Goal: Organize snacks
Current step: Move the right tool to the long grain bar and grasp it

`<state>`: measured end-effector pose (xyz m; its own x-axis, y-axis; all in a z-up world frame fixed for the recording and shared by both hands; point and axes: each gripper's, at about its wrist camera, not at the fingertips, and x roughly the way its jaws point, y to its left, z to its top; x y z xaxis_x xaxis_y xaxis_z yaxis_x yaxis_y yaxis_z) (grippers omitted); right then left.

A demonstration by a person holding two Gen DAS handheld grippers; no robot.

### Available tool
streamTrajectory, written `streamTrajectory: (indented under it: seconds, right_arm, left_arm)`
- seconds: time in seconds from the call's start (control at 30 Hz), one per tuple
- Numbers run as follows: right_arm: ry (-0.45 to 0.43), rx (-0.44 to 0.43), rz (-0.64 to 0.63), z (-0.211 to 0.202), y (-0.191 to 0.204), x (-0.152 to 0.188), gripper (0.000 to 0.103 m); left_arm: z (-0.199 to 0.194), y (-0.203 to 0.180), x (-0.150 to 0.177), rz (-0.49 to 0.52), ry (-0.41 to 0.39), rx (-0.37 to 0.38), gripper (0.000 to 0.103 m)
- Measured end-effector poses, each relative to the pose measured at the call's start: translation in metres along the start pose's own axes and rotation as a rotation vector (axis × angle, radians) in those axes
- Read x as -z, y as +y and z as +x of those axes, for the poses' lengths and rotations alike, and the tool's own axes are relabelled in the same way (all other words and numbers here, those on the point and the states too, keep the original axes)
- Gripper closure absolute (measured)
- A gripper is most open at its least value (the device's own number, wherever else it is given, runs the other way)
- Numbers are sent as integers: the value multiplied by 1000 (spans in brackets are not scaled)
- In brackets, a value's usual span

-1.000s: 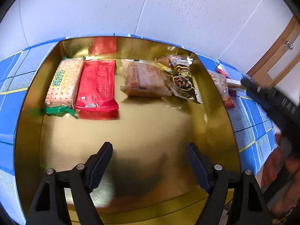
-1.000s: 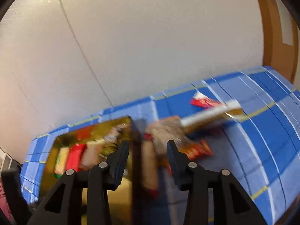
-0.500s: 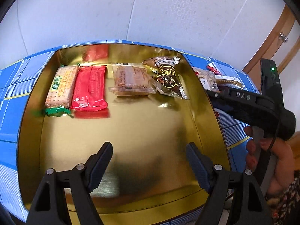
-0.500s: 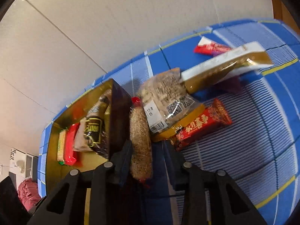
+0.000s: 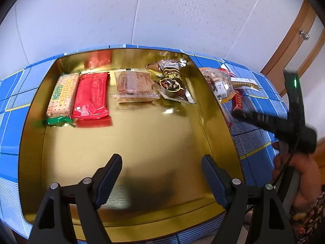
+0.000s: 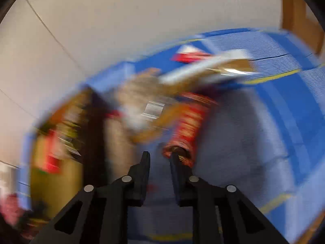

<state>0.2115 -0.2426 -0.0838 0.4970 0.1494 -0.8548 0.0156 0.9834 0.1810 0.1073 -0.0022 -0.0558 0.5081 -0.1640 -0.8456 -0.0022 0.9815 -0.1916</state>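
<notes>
The left hand-held gripper point(image 5: 161, 174) hangs released over the near floor of the gold tin point(image 5: 30, 122). Along the tin's far side lie a cracker pack point(image 5: 62, 96), a red pack point(image 5: 91, 95), a clear-wrapped biscuit point(image 5: 134, 86) and a brown packet point(image 5: 172, 81). The right hand-held gripper point(image 6: 159, 158), blurred, stands narrowly parted with nothing between its fingers, beside a red snack point(image 6: 187, 126) on the blue-covered desk point(image 6: 284, 122) right of the tin
</notes>
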Motion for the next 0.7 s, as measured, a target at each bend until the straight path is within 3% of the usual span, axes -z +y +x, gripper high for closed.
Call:
streamTrajectory:
  seconds: [0.07, 0.13, 0.23, 0.43, 0.7]
  right_arm:
    - [-30, -28, 50, -12, -20, 11, 84]
    - [-60, -135, 109, -22, -29, 15, 81]
    - [-47, -242, 82, -19, -11, 7, 80]
    - [18, -272, -59, 11, 42, -14, 78]
    - [63, -437, 85, 32, 29, -12, 74]
  left_arm:
    - [1, -4, 1, 8, 0, 5, 22]
    - [3, -9, 2, 11, -3, 7, 22]
    - [6, -15, 2, 22, 12, 17, 22]
    - [-1, -14, 1, 30, -5, 1, 22]
    - [-2, -8, 1, 16, -1, -2, 22]
